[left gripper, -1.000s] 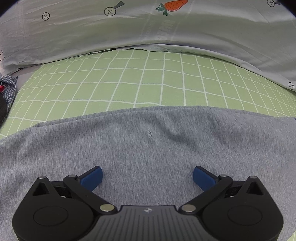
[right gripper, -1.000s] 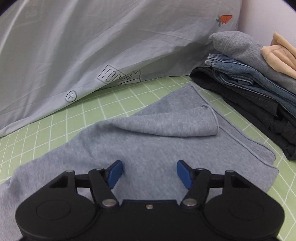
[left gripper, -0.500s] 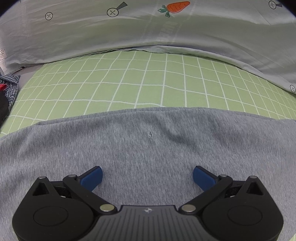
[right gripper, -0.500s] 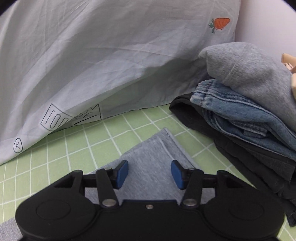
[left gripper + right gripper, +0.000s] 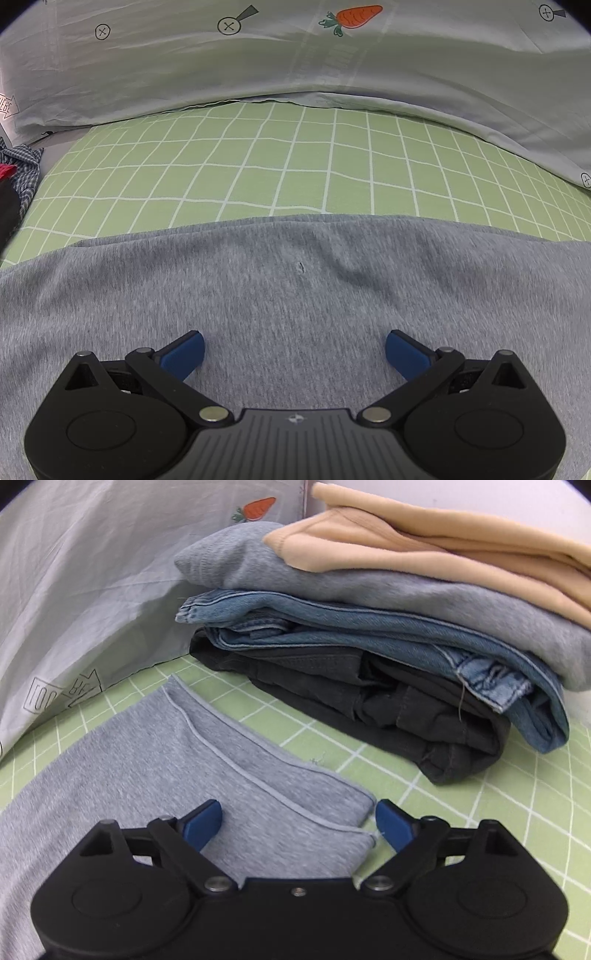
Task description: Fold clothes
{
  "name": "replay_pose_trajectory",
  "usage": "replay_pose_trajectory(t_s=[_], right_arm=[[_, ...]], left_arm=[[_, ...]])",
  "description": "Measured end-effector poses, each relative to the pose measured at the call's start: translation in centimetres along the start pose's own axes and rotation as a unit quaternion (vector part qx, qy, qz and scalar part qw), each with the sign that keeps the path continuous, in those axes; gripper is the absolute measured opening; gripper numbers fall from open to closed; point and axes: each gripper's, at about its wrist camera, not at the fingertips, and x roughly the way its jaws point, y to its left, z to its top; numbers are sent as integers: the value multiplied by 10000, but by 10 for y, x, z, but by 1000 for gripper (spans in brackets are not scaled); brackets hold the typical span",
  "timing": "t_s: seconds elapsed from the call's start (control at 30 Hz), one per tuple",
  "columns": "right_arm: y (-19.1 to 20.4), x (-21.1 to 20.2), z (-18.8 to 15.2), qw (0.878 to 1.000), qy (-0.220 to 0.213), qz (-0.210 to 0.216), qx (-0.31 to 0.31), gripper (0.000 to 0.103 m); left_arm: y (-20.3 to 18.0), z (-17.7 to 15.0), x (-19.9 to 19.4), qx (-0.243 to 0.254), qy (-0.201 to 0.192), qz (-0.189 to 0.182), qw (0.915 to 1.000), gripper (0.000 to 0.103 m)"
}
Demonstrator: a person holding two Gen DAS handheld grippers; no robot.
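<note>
Green checked bedsheet point(image 5: 295, 162) carries the grey garment point(image 5: 295, 302) spread flat for folding, with the left tongs point(image 5: 294, 350) released over its middle and the right tongs point(image 5: 299, 825) released astride its hemmed corner, likely to grasp it.

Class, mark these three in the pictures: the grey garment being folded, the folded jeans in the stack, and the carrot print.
grey garment point(image 5: 258, 760), right wrist view, hemmed end.
folded jeans point(image 5: 369, 627), right wrist view, upper denim layer.
carrot print point(image 5: 356, 16), left wrist view, orange body.
</note>
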Motion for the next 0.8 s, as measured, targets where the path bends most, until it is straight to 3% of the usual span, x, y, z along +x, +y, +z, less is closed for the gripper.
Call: replay_pose_trajectory(t_s=[0.03, 0.07, 0.1, 0.27, 0.37, 0.43, 0.6, 0.8], right_arm=[[-2, -3, 0, 9999, -49, 95, -81, 56], [-5, -6, 0, 9994, -74, 303, -126, 18], [-7, -8, 1, 9990, -41, 421, -123, 4], [-35, -40, 1, 9989, -219, -182, -373, 5], [-70, -50, -10, 9970, 34, -658, -397, 2], [-84, -51, -15, 9953, 206, -748, -585, 6], [-83, -61, -4, 9932, -77, -580, -1009, 28], [-50, -38, 25, 9943, -228, 493, -916, 29]], left_arm=[[0, 0, 0, 12, 3, -8, 10000, 103], [1, 0, 0, 29, 11, -21, 10000, 103], [2, 1, 0, 52, 26, -39, 10000, 103], [10, 2, -1, 231, 167, -171, 9994, 103], [11, 1, -1, 308, 182, -214, 9991, 103], [11, 0, -2, 307, 174, -205, 9992, 103], [10, 0, -1, 265, 178, -173, 9993, 103], [8, 0, -3, 242, 196, -152, 9994, 103]])
